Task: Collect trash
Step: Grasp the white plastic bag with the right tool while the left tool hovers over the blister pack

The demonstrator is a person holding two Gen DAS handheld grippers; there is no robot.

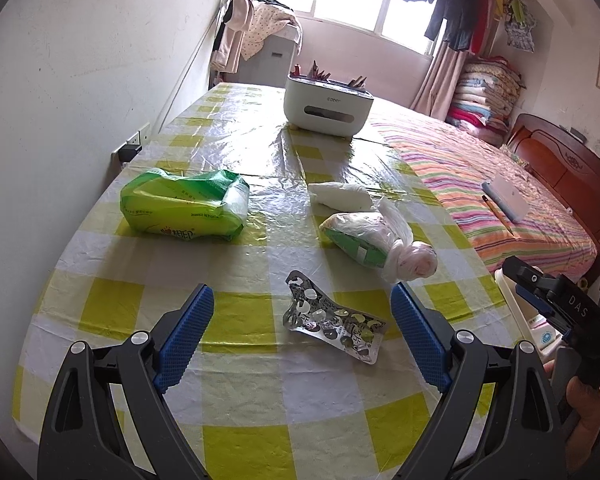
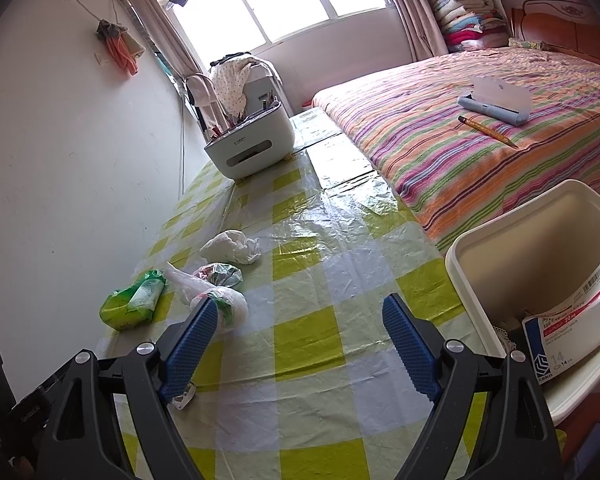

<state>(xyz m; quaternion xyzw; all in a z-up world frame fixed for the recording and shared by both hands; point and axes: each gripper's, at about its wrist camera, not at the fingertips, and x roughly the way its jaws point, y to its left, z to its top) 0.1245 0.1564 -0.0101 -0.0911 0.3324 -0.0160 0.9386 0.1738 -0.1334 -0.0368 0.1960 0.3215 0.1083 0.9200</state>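
On the yellow-checked table lie an empty silver blister pack, a knotted plastic bag with green packaging inside, a crumpled white tissue and a green tissue pack. My left gripper is open, its blue pads either side of the blister pack, just above the table. My right gripper is open and empty over the table; the bag, tissue and green pack lie to its left. A white bin holding a medicine box stands at its right.
A white organiser box with pencils stands at the table's far end. A bed with a striped cover adjoins the table on the right, with a blue case and a pencil on it. A wall runs along the left.
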